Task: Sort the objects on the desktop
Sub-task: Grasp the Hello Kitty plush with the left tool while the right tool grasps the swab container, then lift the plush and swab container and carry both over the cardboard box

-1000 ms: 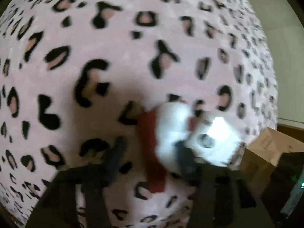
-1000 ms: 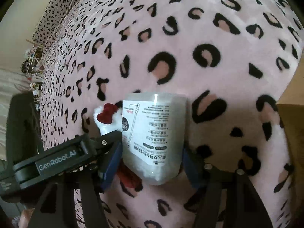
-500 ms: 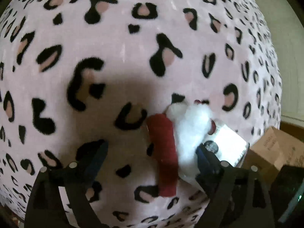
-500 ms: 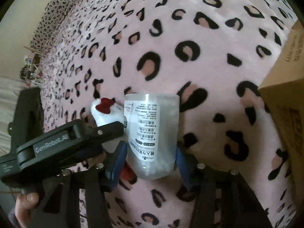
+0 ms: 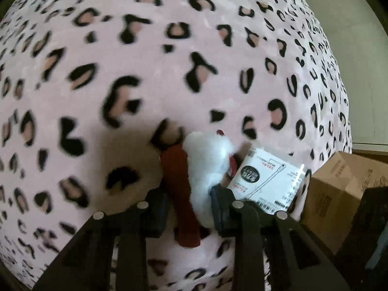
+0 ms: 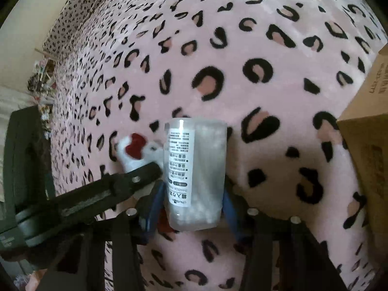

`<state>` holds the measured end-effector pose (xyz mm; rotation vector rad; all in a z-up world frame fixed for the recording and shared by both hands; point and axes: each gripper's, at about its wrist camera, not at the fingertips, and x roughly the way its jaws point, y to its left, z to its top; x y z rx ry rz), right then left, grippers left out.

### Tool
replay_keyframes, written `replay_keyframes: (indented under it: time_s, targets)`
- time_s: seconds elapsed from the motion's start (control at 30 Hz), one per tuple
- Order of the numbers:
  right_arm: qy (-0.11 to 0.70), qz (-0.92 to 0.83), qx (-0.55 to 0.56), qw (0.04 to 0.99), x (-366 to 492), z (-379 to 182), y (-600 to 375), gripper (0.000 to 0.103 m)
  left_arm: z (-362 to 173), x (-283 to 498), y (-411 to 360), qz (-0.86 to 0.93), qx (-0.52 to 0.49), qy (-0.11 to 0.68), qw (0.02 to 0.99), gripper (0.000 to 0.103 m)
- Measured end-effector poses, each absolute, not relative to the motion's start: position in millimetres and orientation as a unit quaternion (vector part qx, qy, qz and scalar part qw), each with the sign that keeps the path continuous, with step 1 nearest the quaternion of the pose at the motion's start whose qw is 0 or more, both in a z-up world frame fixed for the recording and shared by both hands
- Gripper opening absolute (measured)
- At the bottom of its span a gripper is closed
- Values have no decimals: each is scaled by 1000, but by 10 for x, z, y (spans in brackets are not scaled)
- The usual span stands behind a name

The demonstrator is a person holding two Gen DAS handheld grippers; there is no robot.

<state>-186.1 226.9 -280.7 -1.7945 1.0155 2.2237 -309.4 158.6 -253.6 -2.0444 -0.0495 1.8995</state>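
Left tongs: my left gripper point(image 5: 188, 203) has its jaws clamped on the plush toy point(image 5: 206, 169), one pad on the dark red part, the other on the white fluff. In the right wrist view I see this gripper point(image 6: 155, 169) come in from the left edge, its tip against the toy point(image 6: 135, 150).

Plush toy, place: on the leopard-print blanket point(image 5: 145, 72), low in the left wrist view and well in from the blanket's far edge, just beside the container and touching it.

Plush toy, look: white and fluffy, with a long dark red piece on one side and a red bow on top.

Right tongs: my right gripper point(image 6: 191, 208) has its jaws closing, with the clear container point(image 6: 196, 169) between the blue pads. I cannot tell if they press on it yet.

Container, place: lying on the blanket, its base toward the gripper; the cardboard box point(image 6: 363, 145) stands near, at the blanket's right edge.

Container, look: translucent, with white filling and a white printed label point(image 5: 264, 177).

Change: half a second ago the left jaws stood wide around the toy; now they are shut on it. The right jaws have narrowed around the container.
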Motion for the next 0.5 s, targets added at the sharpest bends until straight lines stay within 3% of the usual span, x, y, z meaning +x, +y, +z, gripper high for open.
replay_keyframes:
  time_s: [0.5]
  targets:
    - [302,728,-615,11,-1434,-2510,1914,43,-2169,-2345,742,670,-731,33,126,30]
